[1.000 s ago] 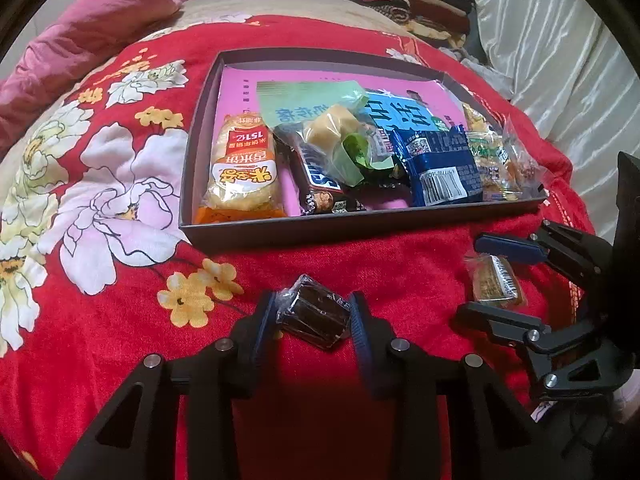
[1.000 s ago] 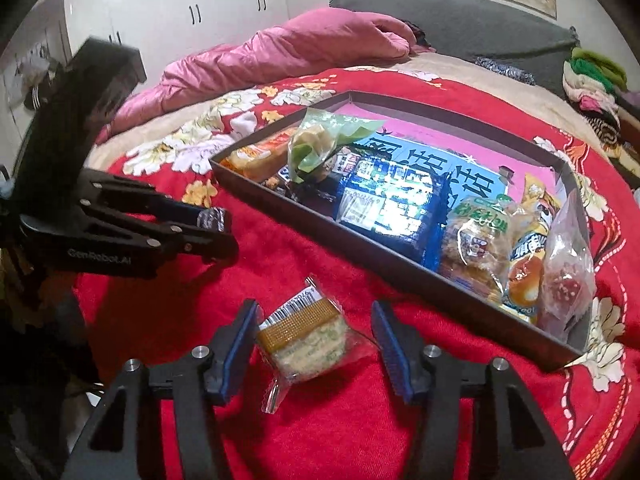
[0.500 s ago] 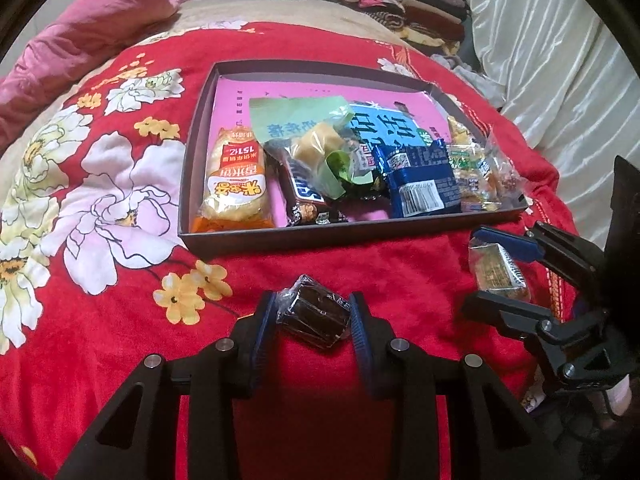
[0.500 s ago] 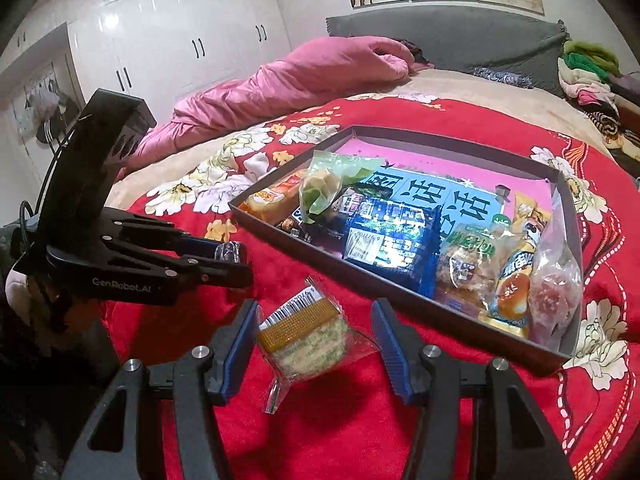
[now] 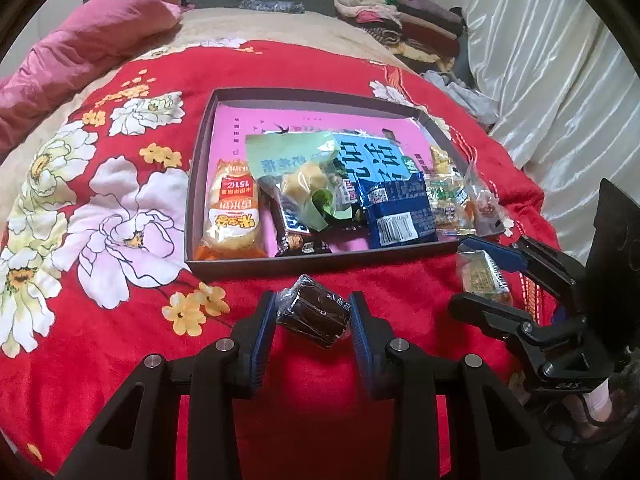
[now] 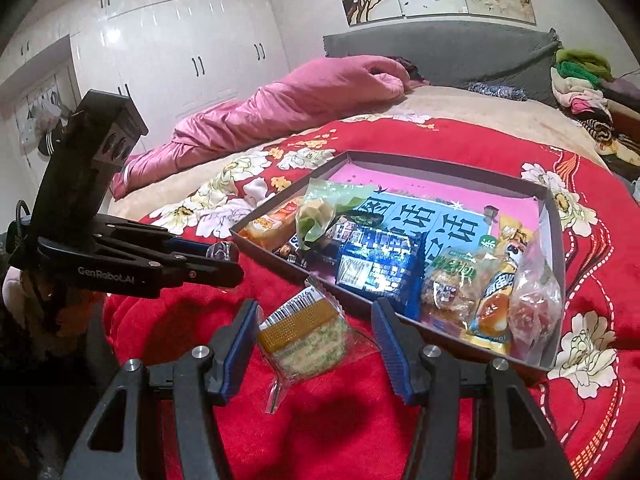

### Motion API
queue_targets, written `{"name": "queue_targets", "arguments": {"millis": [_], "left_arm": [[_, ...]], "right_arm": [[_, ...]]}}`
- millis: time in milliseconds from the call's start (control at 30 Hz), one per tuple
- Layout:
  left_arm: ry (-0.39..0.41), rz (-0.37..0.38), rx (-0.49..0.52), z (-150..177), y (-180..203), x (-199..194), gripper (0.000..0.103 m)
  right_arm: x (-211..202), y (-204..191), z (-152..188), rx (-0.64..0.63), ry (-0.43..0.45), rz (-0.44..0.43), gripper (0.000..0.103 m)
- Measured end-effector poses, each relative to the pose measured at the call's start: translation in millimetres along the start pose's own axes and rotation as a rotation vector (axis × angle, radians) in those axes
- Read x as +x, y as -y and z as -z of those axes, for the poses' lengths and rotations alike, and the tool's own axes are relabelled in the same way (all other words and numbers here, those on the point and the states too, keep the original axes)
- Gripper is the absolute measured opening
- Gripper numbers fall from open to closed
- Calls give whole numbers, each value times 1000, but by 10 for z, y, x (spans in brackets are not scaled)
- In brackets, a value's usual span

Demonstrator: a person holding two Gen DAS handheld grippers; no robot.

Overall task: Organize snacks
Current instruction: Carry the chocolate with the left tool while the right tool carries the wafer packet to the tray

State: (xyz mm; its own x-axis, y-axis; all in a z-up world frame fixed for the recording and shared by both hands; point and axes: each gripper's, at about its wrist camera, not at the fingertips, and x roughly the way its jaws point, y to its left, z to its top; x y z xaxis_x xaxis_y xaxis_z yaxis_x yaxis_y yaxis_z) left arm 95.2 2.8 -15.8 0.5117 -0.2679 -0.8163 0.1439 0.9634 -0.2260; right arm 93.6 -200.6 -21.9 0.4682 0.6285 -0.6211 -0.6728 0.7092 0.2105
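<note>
Left gripper (image 5: 312, 316) pinches dark cake (image 5: 314, 317), right gripper (image 6: 316, 332) probably grips wafer pack (image 6: 304, 330); both just short of tray (image 5: 320, 258), straight ahead.

Dark wrapped cake (image 5: 314, 316) pinched btwn left tongs (image 5: 313, 322), tilted, just short of tray (image 5: 316, 258). Clear-wrapped biscuit (image 6: 306, 334) sits btwn right tongs (image 6: 316, 340), angled, barcode up. Tray beyond both tongs, packed w/ snack packs.
</note>
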Motion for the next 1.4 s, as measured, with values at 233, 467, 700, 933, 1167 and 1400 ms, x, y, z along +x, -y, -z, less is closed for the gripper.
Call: {"name": "queue_targets", "arguments": {"millis": [233, 467, 700, 933, 1167, 1400], "left_arm": [[14, 0, -3, -32, 30, -46, 38], [27, 6, -2, -80, 94, -64, 38], [35, 13, 6, -120, 189, -53, 38], [47, 23, 7, -213, 252, -15, 37], [53, 26, 1, -281, 267, 37, 38], [79, 21, -13, -376, 242, 31, 38]], "right_arm": [[-28, 15, -23, -5, 12, 14, 58], [-90, 27, -49, -8, 38, 32, 58], [-160, 91, -91, 7, 69, 58, 58], [-221, 160, -133, 25, 97, 82, 58], [-273, 248, -165, 48, 121, 105, 58], [-324, 334, -181, 76, 140, 126, 58]]}}
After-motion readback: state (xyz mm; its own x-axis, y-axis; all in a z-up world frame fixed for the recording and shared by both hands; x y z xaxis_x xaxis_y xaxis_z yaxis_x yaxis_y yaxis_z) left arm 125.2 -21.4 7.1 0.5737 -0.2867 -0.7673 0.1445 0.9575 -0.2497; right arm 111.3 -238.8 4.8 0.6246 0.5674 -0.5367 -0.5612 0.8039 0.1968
